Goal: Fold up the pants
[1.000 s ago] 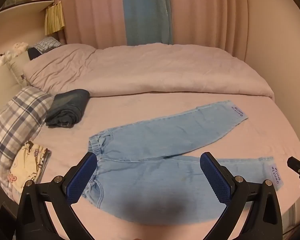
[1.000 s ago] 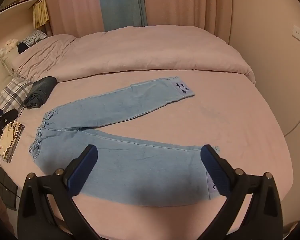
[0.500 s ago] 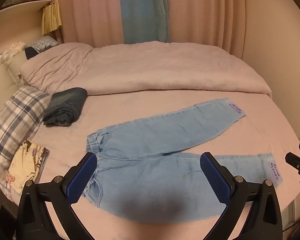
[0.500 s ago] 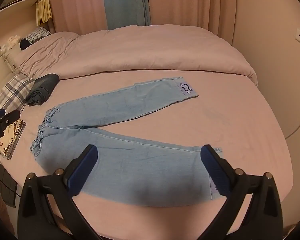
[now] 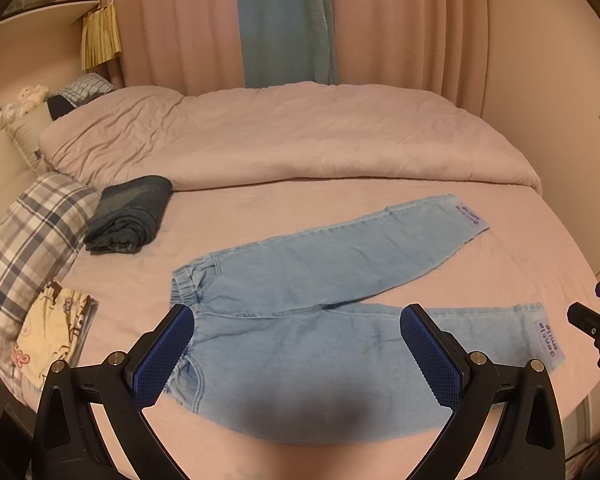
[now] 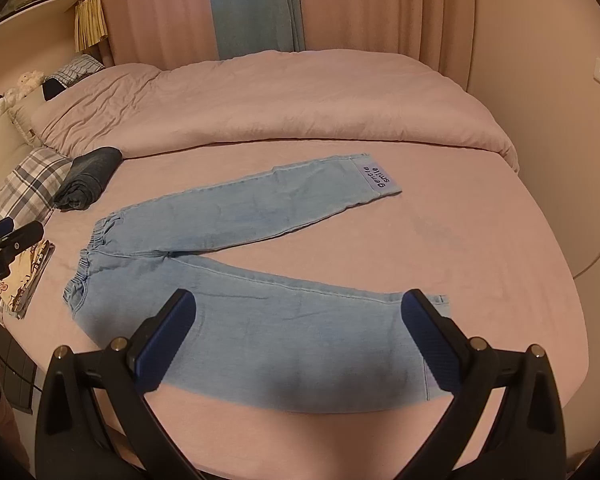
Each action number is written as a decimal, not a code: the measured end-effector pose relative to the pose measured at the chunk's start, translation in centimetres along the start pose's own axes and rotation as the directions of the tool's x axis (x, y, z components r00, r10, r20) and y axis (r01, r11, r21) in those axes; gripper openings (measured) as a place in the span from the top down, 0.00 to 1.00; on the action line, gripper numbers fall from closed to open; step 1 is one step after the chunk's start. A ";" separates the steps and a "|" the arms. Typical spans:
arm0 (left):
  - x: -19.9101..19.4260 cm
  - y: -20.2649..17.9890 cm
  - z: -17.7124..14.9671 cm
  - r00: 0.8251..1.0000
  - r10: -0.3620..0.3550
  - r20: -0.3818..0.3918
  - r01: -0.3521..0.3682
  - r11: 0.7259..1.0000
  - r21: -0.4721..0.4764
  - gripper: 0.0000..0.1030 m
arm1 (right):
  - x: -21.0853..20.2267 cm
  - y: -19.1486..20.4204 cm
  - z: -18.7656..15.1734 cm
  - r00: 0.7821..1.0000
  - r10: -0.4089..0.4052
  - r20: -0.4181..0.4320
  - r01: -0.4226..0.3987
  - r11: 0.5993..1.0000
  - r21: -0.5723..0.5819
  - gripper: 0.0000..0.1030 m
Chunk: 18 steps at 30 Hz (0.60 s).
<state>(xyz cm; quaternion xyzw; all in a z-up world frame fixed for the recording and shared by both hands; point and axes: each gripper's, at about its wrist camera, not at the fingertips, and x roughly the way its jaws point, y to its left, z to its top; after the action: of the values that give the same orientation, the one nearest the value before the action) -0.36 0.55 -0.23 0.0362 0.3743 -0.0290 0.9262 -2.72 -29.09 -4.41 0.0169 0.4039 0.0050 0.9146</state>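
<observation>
Light blue denim pants (image 5: 300, 320) (image 6: 240, 304) lie flat on the pink bed, legs spread in a V, elastic waistband to the left, cuffs with printed patches to the right. My left gripper (image 5: 296, 344) hangs open above the near leg by the waistband, nothing between its blue pads. My right gripper (image 6: 300, 332) is open too, above the near leg toward its cuff. The tip of each gripper shows at the edge of the other's view.
A folded dark denim garment (image 5: 130, 214) lies at the left beside a plaid pillow (image 5: 24, 240). A printed cloth (image 5: 52, 324) sits at the left bed edge. A bunched pink duvet (image 5: 284, 136) covers the far half. Curtains hang behind.
Both views have drifted slightly, and the pants sit a little higher in the frames. The pants have not moved and both grippers stay open.
</observation>
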 end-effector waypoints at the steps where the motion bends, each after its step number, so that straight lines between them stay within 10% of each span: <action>1: 0.0 0.0 0.0 1.000 0.000 0.000 0.000 1.000 0.001 0.01 | 0.0 0.1 0.0 1.000 0.000 0.000 0.000 1.000 -0.001 0.00; 18: -0.1 -0.2 -0.2 1.000 -0.014 -0.008 0.014 1.000 0.003 0.01 | 0.0 0.2 -0.2 1.000 0.004 -0.005 -0.004 1.000 0.003 0.00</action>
<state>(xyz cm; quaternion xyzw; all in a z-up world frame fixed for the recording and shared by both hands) -0.58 0.37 -0.27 0.0352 0.3783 -0.0359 0.9243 -2.85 -28.87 -4.56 0.0193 0.4062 0.0061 0.9136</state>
